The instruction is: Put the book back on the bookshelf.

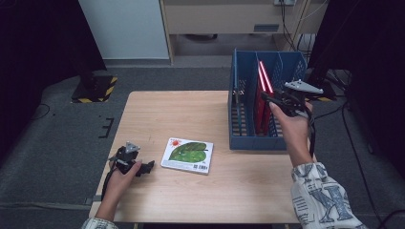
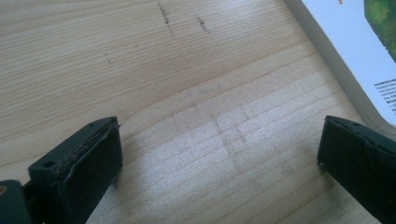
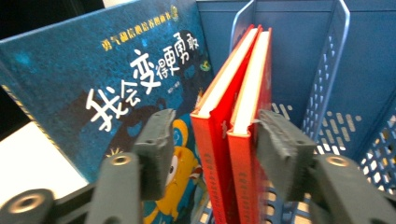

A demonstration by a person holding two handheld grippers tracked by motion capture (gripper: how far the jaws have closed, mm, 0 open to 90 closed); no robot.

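Now | right gripper (image 3: 210, 140) apart around two red books (image 3: 233, 116), upright, spines down | left gripper (image 2: 219, 163) apart.

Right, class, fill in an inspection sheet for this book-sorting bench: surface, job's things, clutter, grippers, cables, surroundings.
Surface: wooden table, faint scuff marks.
Job's things: blue rack at the table's right edge holding two red books and a blue book; leaf book lying flat.
Clutter: nothing seen.
Grippers: left gripper open, low over the table beside the leaf book; right gripper open, jaws either side of the red books.
Cables: one trailing from each gripper; more on the floor.
Surroundings: grey floor, hazard-striped base.
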